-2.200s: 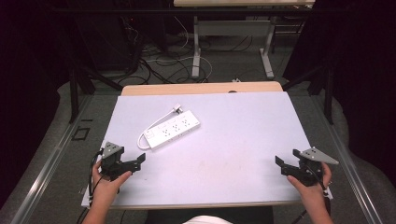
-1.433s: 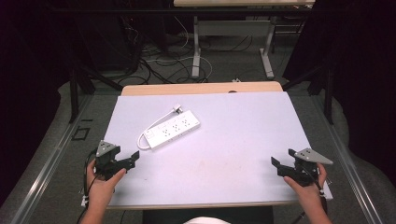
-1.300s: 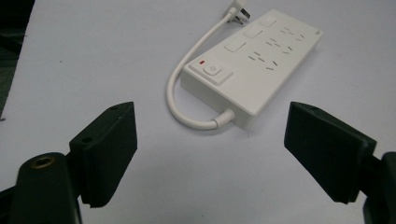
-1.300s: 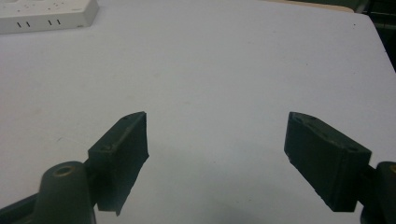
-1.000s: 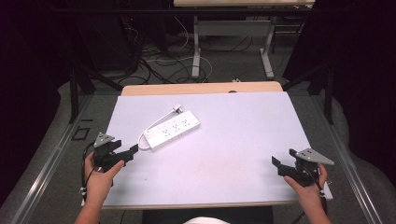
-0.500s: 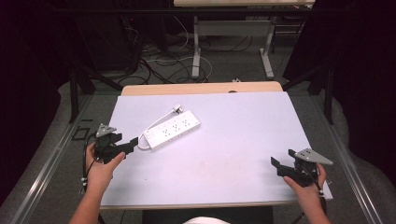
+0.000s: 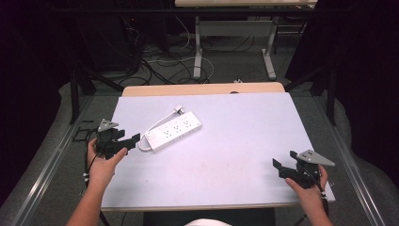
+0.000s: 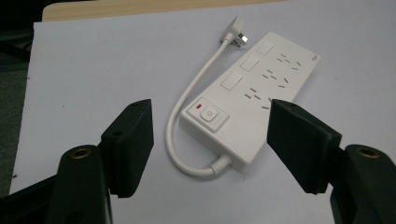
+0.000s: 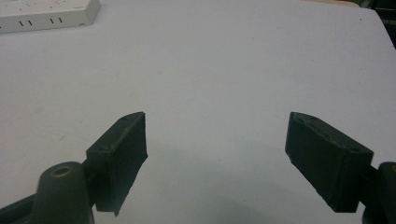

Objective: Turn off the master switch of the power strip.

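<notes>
Two black jaws of the left gripper [image 8: 210, 149] stand wide apart and hold nothing. Just ahead of them, between their tips, lies the switch end of the white power strip [image 8: 254, 100] on the pale table [image 8: 93, 65]. Its short cable [image 8: 187, 126] loops out from this near end toward the left jaw and runs away to the plug [image 8: 236, 37] at the far side.

I judge the step in hand is to grasp the strip. To do it well, the jaws should come down over the narrow width of the body, a little beyond the switch, and leave the cable loop outside the pads, so nothing is pinched. The strip lies at an angle to the gripper, so a small turn of the hand would help.

From above, the left hand [image 7: 101, 165] reaches forward with the forearm low. Well apart, the right gripper [image 7: 287, 172] rests near the table edge, also wide open and empty.
</notes>
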`<move>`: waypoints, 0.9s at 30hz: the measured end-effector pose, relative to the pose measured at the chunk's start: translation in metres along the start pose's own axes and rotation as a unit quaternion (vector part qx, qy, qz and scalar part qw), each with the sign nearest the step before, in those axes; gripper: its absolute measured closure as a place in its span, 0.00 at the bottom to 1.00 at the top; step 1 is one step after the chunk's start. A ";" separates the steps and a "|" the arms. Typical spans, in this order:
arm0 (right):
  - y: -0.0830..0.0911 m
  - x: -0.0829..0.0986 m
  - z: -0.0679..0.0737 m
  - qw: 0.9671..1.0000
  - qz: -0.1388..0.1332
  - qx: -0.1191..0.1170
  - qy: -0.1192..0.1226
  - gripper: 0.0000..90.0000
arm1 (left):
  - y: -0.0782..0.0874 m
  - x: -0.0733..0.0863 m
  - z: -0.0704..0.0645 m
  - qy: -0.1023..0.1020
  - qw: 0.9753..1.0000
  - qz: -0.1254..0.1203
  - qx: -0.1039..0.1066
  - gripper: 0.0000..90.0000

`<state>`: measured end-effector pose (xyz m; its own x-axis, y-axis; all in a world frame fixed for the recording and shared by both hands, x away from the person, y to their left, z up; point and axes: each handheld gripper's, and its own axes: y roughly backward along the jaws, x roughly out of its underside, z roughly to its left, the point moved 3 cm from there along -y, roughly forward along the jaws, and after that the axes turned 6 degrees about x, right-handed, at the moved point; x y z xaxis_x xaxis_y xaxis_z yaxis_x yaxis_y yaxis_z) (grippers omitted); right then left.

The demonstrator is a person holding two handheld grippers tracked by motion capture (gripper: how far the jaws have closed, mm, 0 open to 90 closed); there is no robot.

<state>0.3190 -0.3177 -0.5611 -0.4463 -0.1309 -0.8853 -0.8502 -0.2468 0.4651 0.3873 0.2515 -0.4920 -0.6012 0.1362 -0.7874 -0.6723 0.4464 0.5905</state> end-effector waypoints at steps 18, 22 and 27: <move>-0.001 0.001 -0.001 1.000 0.003 -0.005 0.003 0.22 | -0.006 -0.007 -0.001 0.009 1.000 0.018 0.005 0.55; -0.002 0.001 0.000 1.000 0.003 -0.006 0.000 0.22 | -0.010 -0.009 -0.005 0.011 1.000 0.026 0.009 0.61; -0.003 0.002 0.000 1.000 -0.001 -0.009 -0.001 0.22 | -0.014 -0.011 -0.009 0.013 0.999 0.034 0.013 0.65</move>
<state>0.3209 -0.3172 -0.5640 -0.4458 -0.1283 -0.8859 -0.8458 -0.2635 0.4638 0.4000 0.2360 -0.4899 -0.6562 0.1441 -0.7407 -0.6180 0.4606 0.6371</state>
